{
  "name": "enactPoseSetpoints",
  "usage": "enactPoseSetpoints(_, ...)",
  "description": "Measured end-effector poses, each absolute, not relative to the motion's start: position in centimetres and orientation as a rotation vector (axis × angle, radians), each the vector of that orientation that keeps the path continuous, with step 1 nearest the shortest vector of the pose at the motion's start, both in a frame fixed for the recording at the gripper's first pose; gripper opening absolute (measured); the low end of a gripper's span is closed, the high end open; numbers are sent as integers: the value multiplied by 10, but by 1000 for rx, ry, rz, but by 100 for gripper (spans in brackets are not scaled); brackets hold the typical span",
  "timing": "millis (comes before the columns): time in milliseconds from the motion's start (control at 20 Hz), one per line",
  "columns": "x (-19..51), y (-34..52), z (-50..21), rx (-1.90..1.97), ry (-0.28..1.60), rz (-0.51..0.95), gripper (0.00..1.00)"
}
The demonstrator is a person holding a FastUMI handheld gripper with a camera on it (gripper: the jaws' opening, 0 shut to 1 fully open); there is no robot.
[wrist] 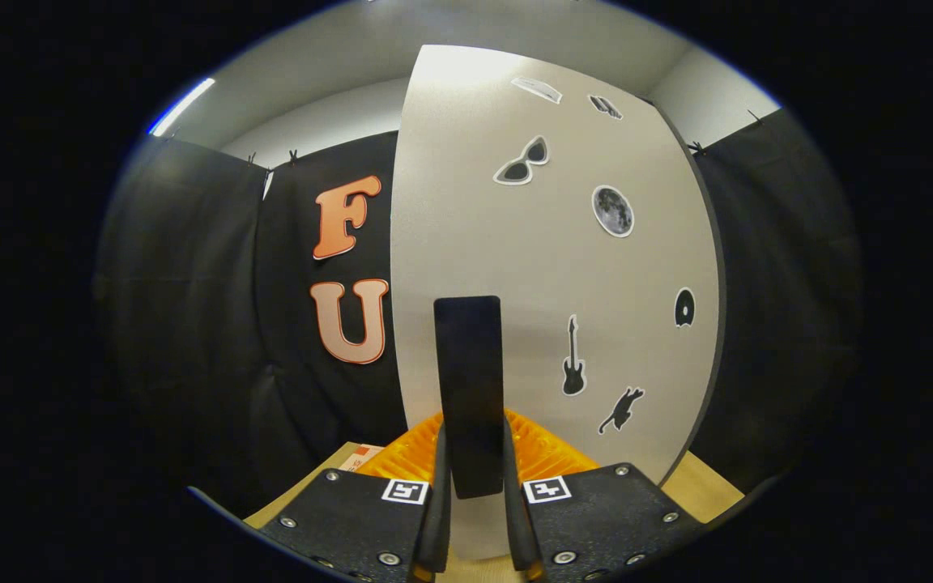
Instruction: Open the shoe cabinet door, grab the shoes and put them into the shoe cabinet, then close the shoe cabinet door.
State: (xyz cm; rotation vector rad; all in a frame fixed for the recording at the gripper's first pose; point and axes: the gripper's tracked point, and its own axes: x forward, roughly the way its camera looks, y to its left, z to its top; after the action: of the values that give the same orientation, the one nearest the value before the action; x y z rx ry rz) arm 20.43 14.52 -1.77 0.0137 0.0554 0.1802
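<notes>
The white shoe cabinet door (pixel 466 227) stands straight ahead and very close. It carries small stickers: sunglasses (pixel 521 163), a moon (pixel 613 211), a guitar (pixel 573 358) and a cat (pixel 620 410). A flat black upright handle (pixel 468 364) is fixed low on the door. My gripper (pixel 473 453) is shut on the lower end of this handle, with one finger pressing on each side. The door hides the cabinet's inside.
A tan wooden surface (pixel 705 490) runs under the door on both sides. A pale box corner with an orange label (pixel 359 458) lies just left of the fingers. Black cloth walls (pixel 191 324) close in left and right.
</notes>
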Motion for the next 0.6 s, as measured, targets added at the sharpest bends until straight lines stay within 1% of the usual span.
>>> enactPoseSetpoints(550, 173, 109, -17, 43, 57, 133, 27)
enactPoseSetpoints(600, 172, 105, -15, 31, 46, 126, 24)
